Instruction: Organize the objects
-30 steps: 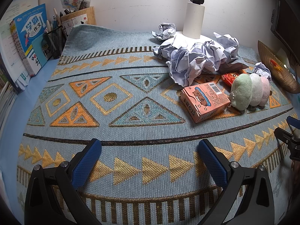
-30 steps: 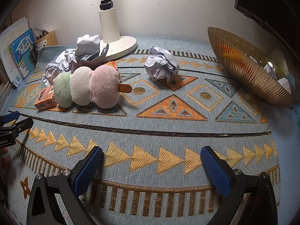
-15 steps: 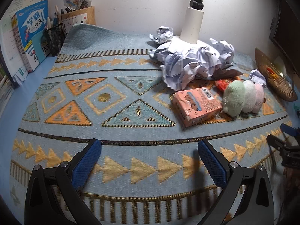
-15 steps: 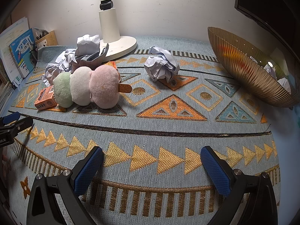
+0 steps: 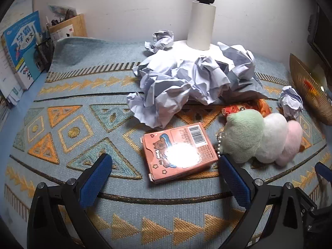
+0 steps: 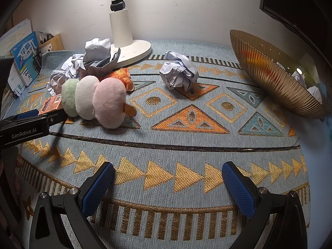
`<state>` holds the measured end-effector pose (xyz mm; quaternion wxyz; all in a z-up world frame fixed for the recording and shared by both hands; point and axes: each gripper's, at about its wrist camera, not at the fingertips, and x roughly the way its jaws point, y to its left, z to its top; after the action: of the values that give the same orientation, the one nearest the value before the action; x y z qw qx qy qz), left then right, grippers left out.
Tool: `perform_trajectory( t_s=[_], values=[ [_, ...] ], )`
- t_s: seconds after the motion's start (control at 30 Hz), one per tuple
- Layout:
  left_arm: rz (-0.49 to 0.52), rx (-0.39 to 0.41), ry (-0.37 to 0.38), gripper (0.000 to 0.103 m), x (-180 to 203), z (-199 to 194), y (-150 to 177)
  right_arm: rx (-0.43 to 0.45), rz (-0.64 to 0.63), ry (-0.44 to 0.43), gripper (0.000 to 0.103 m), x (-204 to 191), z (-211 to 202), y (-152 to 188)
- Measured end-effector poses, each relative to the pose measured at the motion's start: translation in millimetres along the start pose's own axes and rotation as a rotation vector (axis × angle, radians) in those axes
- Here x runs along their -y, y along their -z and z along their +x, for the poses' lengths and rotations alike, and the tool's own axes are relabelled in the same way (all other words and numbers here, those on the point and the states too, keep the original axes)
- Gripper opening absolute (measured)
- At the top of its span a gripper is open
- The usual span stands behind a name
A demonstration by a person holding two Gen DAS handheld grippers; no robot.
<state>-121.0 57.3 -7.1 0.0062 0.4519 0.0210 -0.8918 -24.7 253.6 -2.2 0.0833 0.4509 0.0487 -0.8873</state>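
Left wrist view: crumpled paper (image 5: 186, 83) hides the lamp base; lamp glare washes out the pink card box (image 5: 178, 152) mid-mat (image 5: 62, 95). Left gripper (image 5: 164, 173) spread wide, empty, flanking the box. Right gripper (image 6: 168, 183) wide, empty.

White lamp base (image 6: 132, 49) at rear of patterned woven mat (image 6: 186, 145). Books (image 5: 19, 49), mesh pen holder (image 5: 44, 50) and cardboard box (image 5: 68, 28) at left wall. Dark monitor (image 6: 294, 2) upper right.
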Motion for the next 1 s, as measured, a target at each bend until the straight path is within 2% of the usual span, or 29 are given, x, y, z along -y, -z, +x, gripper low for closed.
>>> perform_trajectory(
  t_s=[0.3, 0.37, 0.47, 0.53, 0.6, 0.73, 0.8, 0.87, 1.0],
  values=[
    [-0.022, -0.004, -0.038, 0.103, -28.4, 4.0, -3.5, 0.010, 0.002, -0.022, 0.103, 2.4, 0.0, -2.7],
    [-0.016, -0.004, -0.037, 0.103, -27.4, 3.6, -3.0, 0.045, 0.018, -0.047, 0.103, 11.6, -3.1, -12.0],
    [-0.017, -0.003, -0.038, 0.103, -27.1, 3.5, -2.4, 0.124, 0.035, -0.036, 0.103, 27.5, -14.5, -36.7],
    [-0.018, -0.003, -0.038, 0.103, -26.9, 3.4, -2.0, 0.146, 0.045, -0.092, 0.103, 34.9, -12.8, -55.7],
    [-0.018, -0.003, -0.038, 0.103, -26.9, 2.3, -1.1, 0.141, 0.067, -0.139, 0.103, 39.7, -0.2, -74.7],
    [-0.017, -0.003, -0.038, 0.103, -26.9, 1.9, -1.0, 0.118, 0.053, -0.136, 0.103, 32.8, 33.4, -96.5],
    [-0.019, -0.003, -0.039, 0.103, -27.1, 1.9, -1.1, 0.112, 0.060, -0.149, 0.103, 33.3, 48.1, -95.3],
    [-0.026, -0.002, -0.045, 0.103, -26.7, 1.9, -1.2, 0.054, 0.080, -0.160, 0.103, 35.4, 61.7, -96.8],
    [-0.052, -0.002, -0.066, 0.103, -23.5, 4.5, -5.4, 0.071, 0.114, -0.205, 0.103, 45.1, 58.1, -95.4]
  ],
)
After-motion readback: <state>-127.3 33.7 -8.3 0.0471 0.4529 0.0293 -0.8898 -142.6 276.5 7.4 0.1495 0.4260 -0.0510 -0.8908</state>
